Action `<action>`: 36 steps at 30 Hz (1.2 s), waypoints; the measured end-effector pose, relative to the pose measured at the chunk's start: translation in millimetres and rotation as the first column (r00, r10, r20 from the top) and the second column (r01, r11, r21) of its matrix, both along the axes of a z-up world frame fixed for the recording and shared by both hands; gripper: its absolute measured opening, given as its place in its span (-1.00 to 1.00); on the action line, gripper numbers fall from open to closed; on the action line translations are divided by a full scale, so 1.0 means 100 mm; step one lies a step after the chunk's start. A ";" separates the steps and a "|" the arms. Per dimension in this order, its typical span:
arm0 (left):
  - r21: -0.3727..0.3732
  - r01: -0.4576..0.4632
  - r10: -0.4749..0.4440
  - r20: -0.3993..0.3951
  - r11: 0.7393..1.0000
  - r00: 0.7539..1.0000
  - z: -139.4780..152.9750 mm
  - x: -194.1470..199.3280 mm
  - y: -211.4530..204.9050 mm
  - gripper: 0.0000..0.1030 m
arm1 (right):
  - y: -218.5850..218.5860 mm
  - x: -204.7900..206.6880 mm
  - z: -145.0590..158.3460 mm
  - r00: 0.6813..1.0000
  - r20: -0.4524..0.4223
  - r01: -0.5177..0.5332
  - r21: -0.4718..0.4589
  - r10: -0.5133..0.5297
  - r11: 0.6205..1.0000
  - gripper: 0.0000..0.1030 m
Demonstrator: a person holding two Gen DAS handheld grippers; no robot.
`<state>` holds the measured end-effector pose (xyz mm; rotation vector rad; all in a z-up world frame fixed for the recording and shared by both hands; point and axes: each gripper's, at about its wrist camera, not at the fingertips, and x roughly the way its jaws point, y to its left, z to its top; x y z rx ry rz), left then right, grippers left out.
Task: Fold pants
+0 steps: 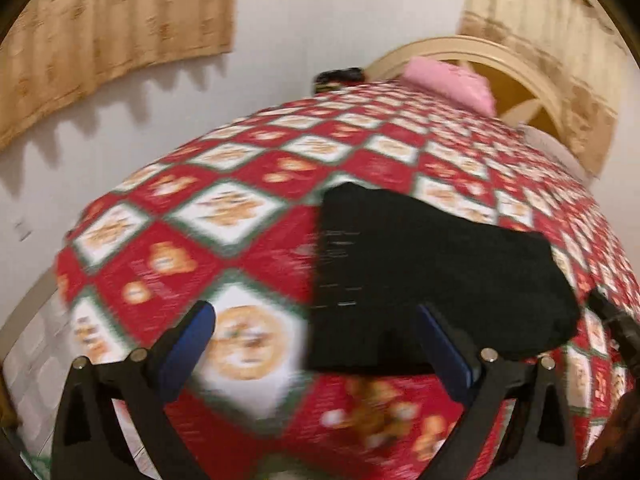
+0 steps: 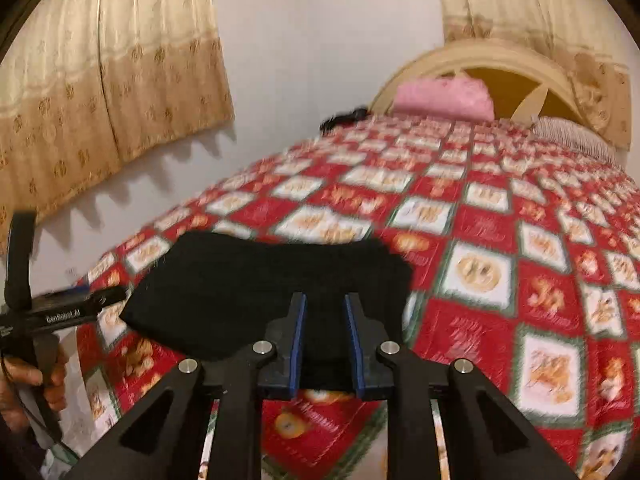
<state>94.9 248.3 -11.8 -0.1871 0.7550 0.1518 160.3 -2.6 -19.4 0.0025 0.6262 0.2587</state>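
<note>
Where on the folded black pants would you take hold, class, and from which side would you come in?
Grip the near edge of the black pants, coming in from the foot of the bed. They lie flat on the quilt, so only an edge offers anything to pinch. That edge lies just ahead of the right claw, probably the easiest reach.

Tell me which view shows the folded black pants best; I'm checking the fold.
The left wrist view: nearly the whole pants lie visible on the bedspread. In the right wrist view the right claw covers their near edge.
</note>
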 end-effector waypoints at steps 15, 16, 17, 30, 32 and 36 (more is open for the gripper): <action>0.113 -0.008 0.013 -0.040 0.994 0.999 -0.14 -0.18 -0.39 0.98 | -0.30 -0.29 -0.23 0.991 -0.113 0.095 0.217 -0.072 0.972 -0.14; 0.128 -0.001 0.006 -0.037 0.992 0.999 -0.12 -0.22 -0.44 0.98 | -0.32 -0.39 -0.22 0.991 -0.099 0.106 0.232 -0.085 0.967 -0.03; 0.143 0.007 -0.003 -0.032 0.990 0.999 -0.10 -0.28 -0.49 0.98 | -0.34 -0.49 -0.19 0.991 -0.081 0.119 0.237 -0.102 0.964 0.13; 0.156 0.082 -0.083 0.004 0.984 0.997 0.10 -0.75 -0.99 0.98 | -0.50 -1.24 0.06 0.980 0.001 0.192 0.245 -0.198 0.950 0.24; 0.158 0.083 -0.082 -0.011 0.984 0.997 0.10 -0.78 -1.03 0.98 | -0.53 -1.28 0.06 0.977 -0.001 0.206 0.248 -0.212 0.947 0.25; 0.163 0.077 -0.076 -0.007 0.984 0.997 0.13 -0.87 -1.07 0.98 | -0.56 -1.40 0.14 0.971 0.030 0.220 0.260 -0.236 0.940 0.25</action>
